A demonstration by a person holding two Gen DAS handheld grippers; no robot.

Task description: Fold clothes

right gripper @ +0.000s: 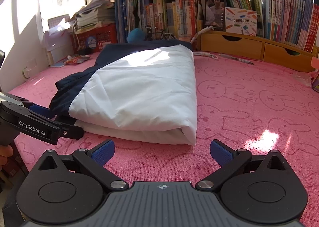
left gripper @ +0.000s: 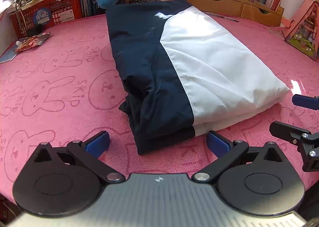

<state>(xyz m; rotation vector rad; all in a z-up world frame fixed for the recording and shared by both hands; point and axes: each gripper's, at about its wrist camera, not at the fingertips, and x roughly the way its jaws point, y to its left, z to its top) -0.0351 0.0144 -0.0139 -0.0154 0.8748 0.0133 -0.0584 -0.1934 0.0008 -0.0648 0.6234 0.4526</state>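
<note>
Navy-and-white jacket (left gripper: 179, 71) lies folded mid-frame on the pink towel (left gripper: 59, 79) over the table. Left gripper (left gripper: 157, 144) and right gripper (right gripper: 162, 152) both hold their fingers apart, empty. Pinching only the slippery top layer could spill the bundle open.

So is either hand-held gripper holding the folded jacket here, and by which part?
Neither. The left hand-held gripper and right hand-held gripper are both open, just short of the folded jacket's near edge.
</note>
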